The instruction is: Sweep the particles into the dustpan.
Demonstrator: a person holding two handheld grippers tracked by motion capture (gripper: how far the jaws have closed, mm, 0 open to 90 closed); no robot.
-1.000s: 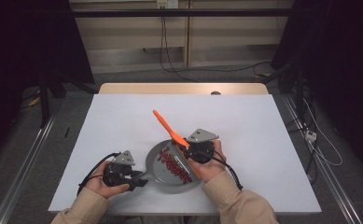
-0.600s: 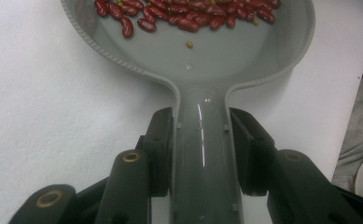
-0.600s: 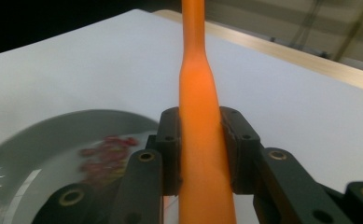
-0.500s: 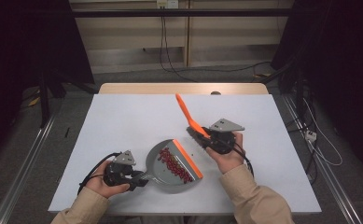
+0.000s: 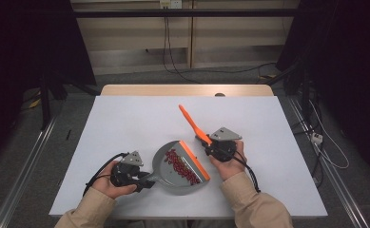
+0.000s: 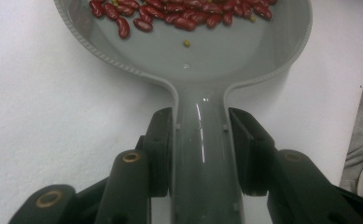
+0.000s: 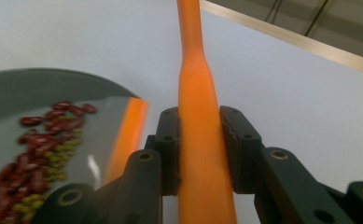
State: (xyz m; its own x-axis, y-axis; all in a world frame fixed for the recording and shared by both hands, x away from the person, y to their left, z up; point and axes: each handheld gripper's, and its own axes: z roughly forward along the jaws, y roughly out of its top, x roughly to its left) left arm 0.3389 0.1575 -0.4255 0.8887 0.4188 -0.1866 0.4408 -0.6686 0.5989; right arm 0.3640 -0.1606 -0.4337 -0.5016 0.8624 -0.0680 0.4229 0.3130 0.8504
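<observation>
A white tabletop (image 5: pixel 125 123) is filling the middle of the high view, with a person's beige sleeves (image 5: pixel 258 209) coming in at its near edge. At the near left, the left gripper (image 5: pixel 144 180) is clamping the handle of a grey dustpan (image 5: pixel 173 178), which is lying flat on the table holding red kidney beans (image 5: pixel 182 166) and a few small green ones against its orange lip. Just right of the pan, the right gripper (image 5: pixel 206 142) is clamping an orange brush handle (image 5: pixel 190 121), which is slanting up and away over bare table. Farther off, a wooden strip (image 5: pixel 187 90) is edging the table's far side. Beyond it, cables (image 5: pixel 173 66) are trailing across a grey floor before a pale wall panel, with black curtains hanging on both sides.
</observation>
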